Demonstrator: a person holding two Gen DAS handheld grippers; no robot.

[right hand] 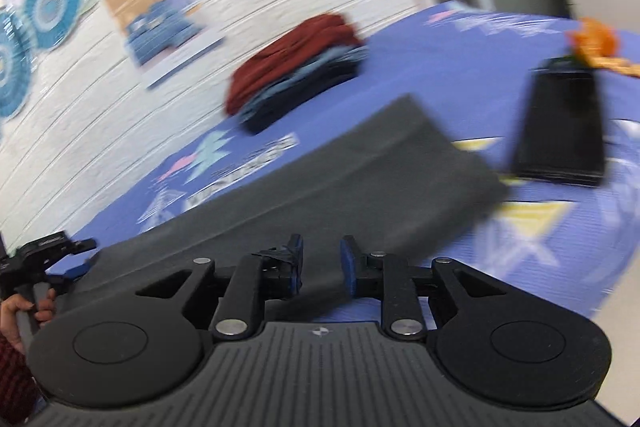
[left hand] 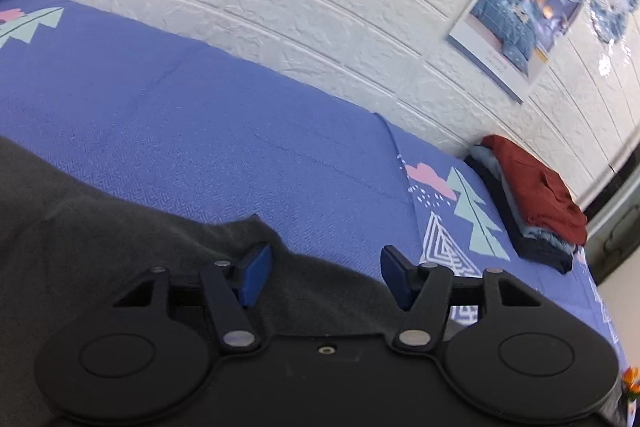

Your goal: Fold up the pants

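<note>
Dark grey pants (left hand: pixel 100 235) lie flat on the blue bedspread (left hand: pixel 200 107). My left gripper (left hand: pixel 326 269) is open over the pants' edge, its blue pads (left hand: pixel 256 267) wide apart with cloth below them, nothing held. In the right wrist view the pants (right hand: pixel 340 179) stretch away as a long folded strip. My right gripper (right hand: pixel 320 263) hovers over the near part of the strip, jaws open with a narrow gap, empty. The left gripper (right hand: pixel 60 255) and the hand holding it show at the far left of that view.
A stack of folded clothes with a dark red piece on top (left hand: pixel 536 195) sits by the white brick wall (left hand: pixel 280 7); it also shows in the right wrist view (right hand: pixel 296 67). A black flat object (right hand: pixel 560 123) and an orange thing (right hand: pixel 596 39) lie on the bed at right.
</note>
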